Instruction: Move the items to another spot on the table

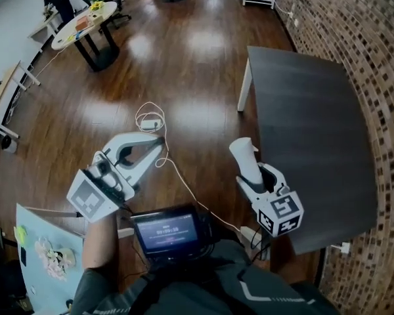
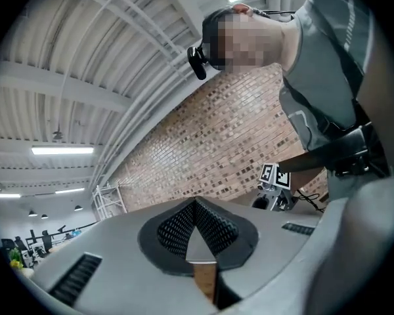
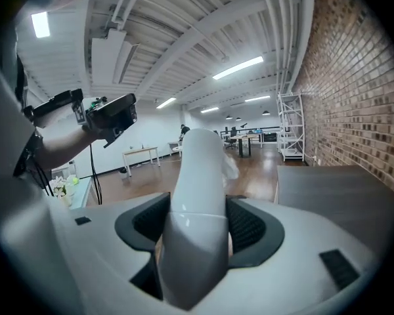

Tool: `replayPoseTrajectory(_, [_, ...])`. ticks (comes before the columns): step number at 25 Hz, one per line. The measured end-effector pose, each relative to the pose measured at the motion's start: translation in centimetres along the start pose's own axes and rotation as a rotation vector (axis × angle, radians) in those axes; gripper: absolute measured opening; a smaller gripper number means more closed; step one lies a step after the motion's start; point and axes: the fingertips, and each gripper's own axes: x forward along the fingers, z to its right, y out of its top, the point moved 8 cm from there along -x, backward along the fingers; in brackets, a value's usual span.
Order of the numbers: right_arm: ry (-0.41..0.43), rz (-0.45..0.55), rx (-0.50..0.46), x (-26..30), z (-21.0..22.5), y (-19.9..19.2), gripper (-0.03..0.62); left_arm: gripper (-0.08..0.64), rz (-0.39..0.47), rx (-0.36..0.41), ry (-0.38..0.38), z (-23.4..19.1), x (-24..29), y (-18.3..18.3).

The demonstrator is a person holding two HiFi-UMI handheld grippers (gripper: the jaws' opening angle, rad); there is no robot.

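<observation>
Right claw (image 3: 198,225) clamped round a white rounded item (image 3: 200,169) that juts out ahead of it; left claw (image 2: 197,231) closed, empty. Best gripped firmly, carried level over the dark worktop (image 1: 315,136) to the claw's right, and lowered fully before release.

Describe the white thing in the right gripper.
The white thing is long, smooth and glossy, like plastic, with a rounded tip and a seam around its middle. The right gripper holds it between its pads, the tip sticking out past the jaws. It hangs beside the dark table, touching nothing else.
</observation>
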Motion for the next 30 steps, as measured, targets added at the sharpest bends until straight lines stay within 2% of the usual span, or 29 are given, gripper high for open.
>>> replayPoseTrajectory(7, [-0.111,0.048,0.051,-2.9,0.5,1.8,0.273,-0.006,0.069,0.049,-0.197,-4.0,6.3,-0.2])
replayPoseTrajectory(11, [-0.206,0.065,0.093,-3.4,0.0,2.6,0.273,-0.006,0.138,0.032,-0.297,-6.6,9.8,-1.4])
replayPoseTrajectory(16, [-0.362,0.074,0.132,-0.7,1.5,3.0,0.273,-0.006,0.240,-0.035,-0.446,-10.1,14.8,-6.4])
replayPoseTrajectory(22, [-0.569,0.073,0.189,5.1,6.6,5.5,0.273,-0.006,0.322,-0.106,-0.623,-17.0,21.2,-12.4])
replayPoseTrajectory(26, [-0.659,0.061,0.209,8.5,8.7,5.9,0.273,-0.006,0.362,-0.158,-0.677,-19.9,22.6,-16.9])
replayPoseTrajectory(30, [-0.719,0.050,0.245,11.0,11.0,8.8,0.273,-0.006,0.374,-0.184,-0.733,-24.3,24.7,-17.8])
